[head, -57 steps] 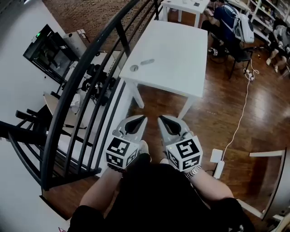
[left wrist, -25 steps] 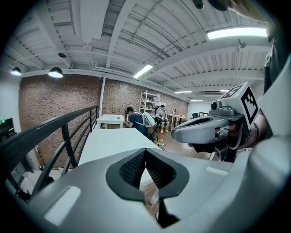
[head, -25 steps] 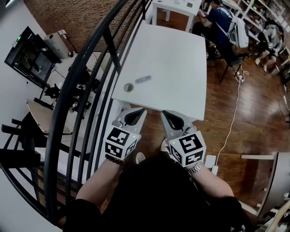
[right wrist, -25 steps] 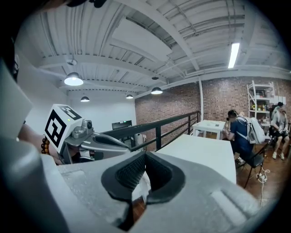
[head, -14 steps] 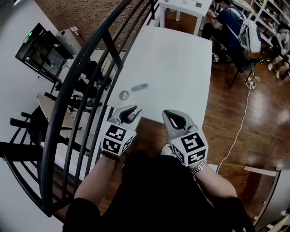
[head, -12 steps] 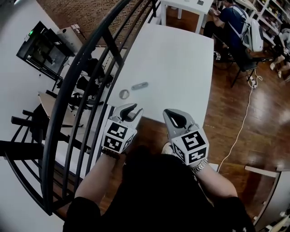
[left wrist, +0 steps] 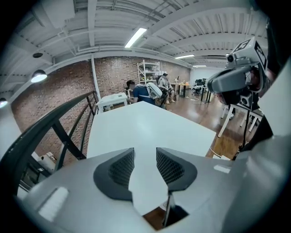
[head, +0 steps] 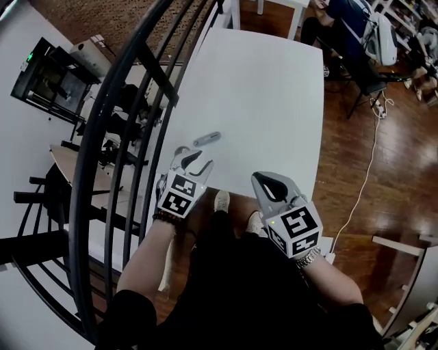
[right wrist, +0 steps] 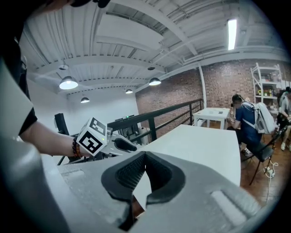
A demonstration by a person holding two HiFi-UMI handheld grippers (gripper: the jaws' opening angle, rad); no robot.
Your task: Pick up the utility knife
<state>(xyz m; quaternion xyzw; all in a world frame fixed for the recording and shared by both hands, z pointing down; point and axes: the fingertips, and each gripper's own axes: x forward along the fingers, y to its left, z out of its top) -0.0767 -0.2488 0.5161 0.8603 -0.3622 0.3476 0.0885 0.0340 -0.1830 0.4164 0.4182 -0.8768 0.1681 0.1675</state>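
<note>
1. The left gripper's (left wrist: 145, 160) fingers (left wrist: 170, 167) stand wide apart and have just been opening. Only the white top of the bench (head: 260, 102) shows in the gap, and neither pad touches anything.
2. The right gripper's (right wrist: 144, 157) fingers (right wrist: 131, 174) are closed, their tips meeting with nothing between them.
3. In the head view the left gripper hangs over the near left corner of the bench, tilted downward, with its open fingertips pointing toward the utility knife (head: 207, 139).
4. The utility knife is a slim grey bar lying flat and at a slant on the bench, close to the left edge. It sits just beyond the left fingertips and clear of them.
5. The right gripper sits at the near edge of the bench, well to the right of the knife. Its marker cube (head: 295, 229) faces back toward the person holding it. The left one's marker cube (head: 179, 195) sits the same way, above a wrist with a beaded band.
6. Farther out, a black railing (head: 123, 102) curves along the left side of the bench. A wooden floor (head: 356, 191) lies to the right, crossed by a white cable (head: 369, 154), and a seated person (head: 342, 20) is at the far end.
</note>
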